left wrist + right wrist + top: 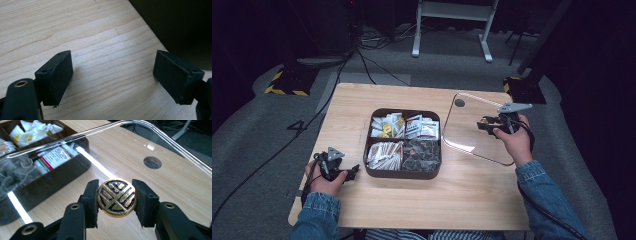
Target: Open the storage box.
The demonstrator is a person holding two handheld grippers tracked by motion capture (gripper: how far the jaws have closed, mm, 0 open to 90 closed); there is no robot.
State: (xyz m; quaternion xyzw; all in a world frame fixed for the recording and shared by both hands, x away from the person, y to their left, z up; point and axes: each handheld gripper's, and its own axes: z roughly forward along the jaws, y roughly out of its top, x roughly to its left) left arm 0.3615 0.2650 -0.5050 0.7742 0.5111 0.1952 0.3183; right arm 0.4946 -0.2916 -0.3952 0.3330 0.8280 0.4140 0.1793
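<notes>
A dark brown box point(402, 174) with four compartments of tea bags and sachets stands in the middle of the wooden table point(472, 195). Right of it is its clear lid point(469, 131), carried by a round gold and black knob point(117, 197). My right gripper point(117, 200) is shut on that knob, one pad on each side. In the high view the right gripper point(483, 124) sits over the lid, to the right of the box. My left gripper point(353, 171) rests low by the box's left front corner. In its own view the left gripper point(112, 75) is open over bare wood, nothing between the pads.
A round cable hole point(460, 102) lies in the table under the lid's far corner. Through the lid I see the box wall point(50, 180) and red and white sachets point(56, 156). Cables and stand legs point(452, 30) lie on the floor beyond the table.
</notes>
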